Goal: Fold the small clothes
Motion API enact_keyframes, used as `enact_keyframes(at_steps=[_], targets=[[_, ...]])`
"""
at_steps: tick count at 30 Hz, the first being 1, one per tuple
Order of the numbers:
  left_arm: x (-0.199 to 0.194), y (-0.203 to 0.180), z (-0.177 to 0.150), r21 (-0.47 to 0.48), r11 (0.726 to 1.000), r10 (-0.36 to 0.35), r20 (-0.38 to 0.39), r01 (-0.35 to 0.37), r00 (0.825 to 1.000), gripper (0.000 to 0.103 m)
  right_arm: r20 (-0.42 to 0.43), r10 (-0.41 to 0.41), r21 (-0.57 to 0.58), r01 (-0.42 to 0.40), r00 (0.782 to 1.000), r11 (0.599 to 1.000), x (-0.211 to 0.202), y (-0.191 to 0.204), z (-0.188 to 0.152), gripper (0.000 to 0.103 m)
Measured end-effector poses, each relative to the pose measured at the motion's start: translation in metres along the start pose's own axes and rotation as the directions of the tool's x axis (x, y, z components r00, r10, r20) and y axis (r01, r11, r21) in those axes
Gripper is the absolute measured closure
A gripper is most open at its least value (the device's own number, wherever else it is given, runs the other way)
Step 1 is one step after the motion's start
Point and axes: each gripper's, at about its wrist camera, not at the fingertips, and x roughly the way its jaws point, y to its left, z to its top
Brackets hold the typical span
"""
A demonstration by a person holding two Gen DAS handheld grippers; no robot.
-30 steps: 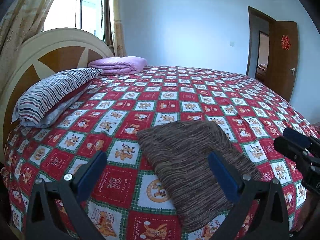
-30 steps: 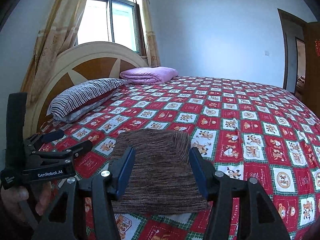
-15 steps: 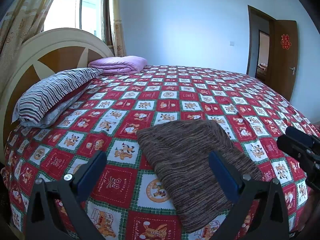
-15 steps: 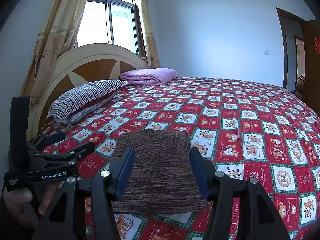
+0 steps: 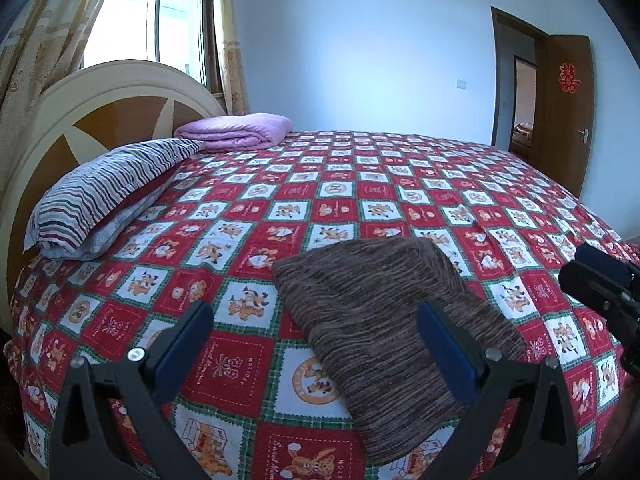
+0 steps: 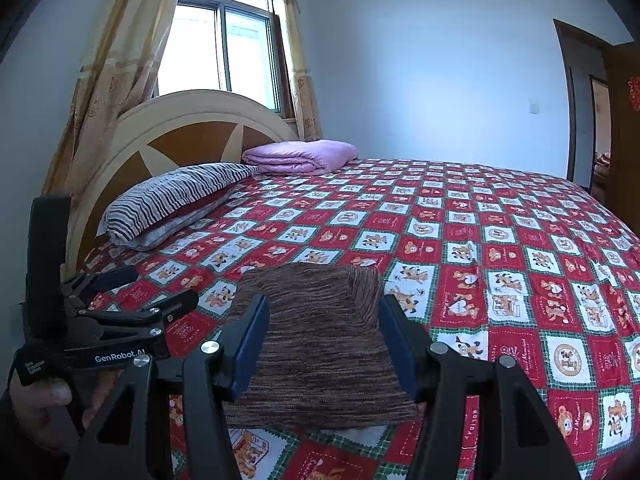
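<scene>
Brown folded garment [image 5: 384, 316]: lower part hidden behind the left gripper's [image 5: 316, 340] finger, lower right of its view. Right gripper [image 5: 600, 280] cut off at that frame's right edge. Hand [image 6: 44, 404], lower left of right view, largely cut off. Bedspread [image 6: 500, 240] print lettering unreadable.

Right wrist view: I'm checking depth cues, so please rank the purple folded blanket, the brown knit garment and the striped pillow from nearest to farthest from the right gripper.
1. brown knit garment: on the bedspread just ahead of the right gripper, seen between its open jaws.
2. striped pillow: farther back on the left, by the headboard.
3. purple folded blanket: farthest, beyond the pillow, below the window.
</scene>
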Motion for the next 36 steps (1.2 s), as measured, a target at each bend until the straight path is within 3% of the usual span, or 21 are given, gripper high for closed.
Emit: enact_keyframes(at_steps=[14, 36], targets=[[0.005, -0.006, -0.003, 0.018, 1.0, -0.004, -0.038, 0.004, 0.999, 0.0, -0.012, 0.008, 0.005, -0.008, 1.0, 1.0, 0.001, 0.001, -0.006, 0.045], [-0.007, -0.02, 0.002, 0.06, 0.998, -0.006, 0.002, 0.006, 1.0, 0.0, 0.001, 0.023, -0.003, -0.023, 1.0, 1.0, -0.003, 0.006, -0.01, 0.044]])
